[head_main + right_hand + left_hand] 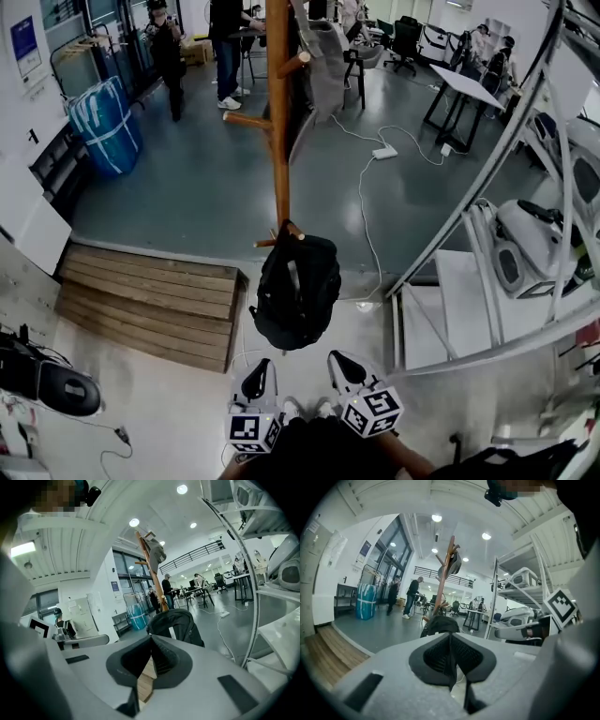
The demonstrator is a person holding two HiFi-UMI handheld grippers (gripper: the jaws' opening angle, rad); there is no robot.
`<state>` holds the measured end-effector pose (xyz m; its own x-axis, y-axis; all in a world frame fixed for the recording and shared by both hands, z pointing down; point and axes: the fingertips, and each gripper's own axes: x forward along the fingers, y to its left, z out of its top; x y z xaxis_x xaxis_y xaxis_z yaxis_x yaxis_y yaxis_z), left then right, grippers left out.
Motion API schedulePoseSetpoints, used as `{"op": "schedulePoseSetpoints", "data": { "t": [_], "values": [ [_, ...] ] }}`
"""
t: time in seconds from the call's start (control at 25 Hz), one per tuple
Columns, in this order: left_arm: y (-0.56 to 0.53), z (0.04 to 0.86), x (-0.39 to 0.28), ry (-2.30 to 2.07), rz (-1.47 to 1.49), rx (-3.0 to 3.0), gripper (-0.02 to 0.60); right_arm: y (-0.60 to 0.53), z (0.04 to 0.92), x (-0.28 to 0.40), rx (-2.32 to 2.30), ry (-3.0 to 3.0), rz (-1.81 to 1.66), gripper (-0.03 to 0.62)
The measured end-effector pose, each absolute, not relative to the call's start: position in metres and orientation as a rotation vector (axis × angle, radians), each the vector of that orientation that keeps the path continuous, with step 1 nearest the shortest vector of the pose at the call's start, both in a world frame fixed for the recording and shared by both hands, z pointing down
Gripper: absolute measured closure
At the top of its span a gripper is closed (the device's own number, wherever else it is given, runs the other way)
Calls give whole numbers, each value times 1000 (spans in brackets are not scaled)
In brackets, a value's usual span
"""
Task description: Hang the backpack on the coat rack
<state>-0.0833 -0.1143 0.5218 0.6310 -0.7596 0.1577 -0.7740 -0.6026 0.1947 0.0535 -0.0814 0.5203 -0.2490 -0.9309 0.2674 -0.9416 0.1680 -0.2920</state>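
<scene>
A black backpack point(298, 291) hangs from a low peg of the wooden coat rack point(278, 131); it also shows beyond the jaws as the backpack point(439, 625) and the backpack point(176, 623). A grey bag hangs high on the rack. My left gripper point(255, 377) and right gripper point(343, 366) sit side by side just below the backpack, apart from it. Both are shut with nothing between the pads, as the left gripper point(451, 660) and the right gripper point(151, 660) show in their own views.
A wooden pallet ramp point(150, 300) lies to the left. A metal shelf frame point(487, 272) with white devices stands at the right. A white cable and power strip point(384, 152) run across the grey floor. People stand far back near a blue wrapped bundle point(105, 124).
</scene>
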Motion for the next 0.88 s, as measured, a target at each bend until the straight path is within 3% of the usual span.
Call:
{"op": "schedulePoseSetpoints", "data": {
  "t": [0.88],
  "values": [
    [-92, 512, -52, -1297, 101, 2636, 555, -57, 518, 78, 1895, -2428, 581, 583]
  ]
}}
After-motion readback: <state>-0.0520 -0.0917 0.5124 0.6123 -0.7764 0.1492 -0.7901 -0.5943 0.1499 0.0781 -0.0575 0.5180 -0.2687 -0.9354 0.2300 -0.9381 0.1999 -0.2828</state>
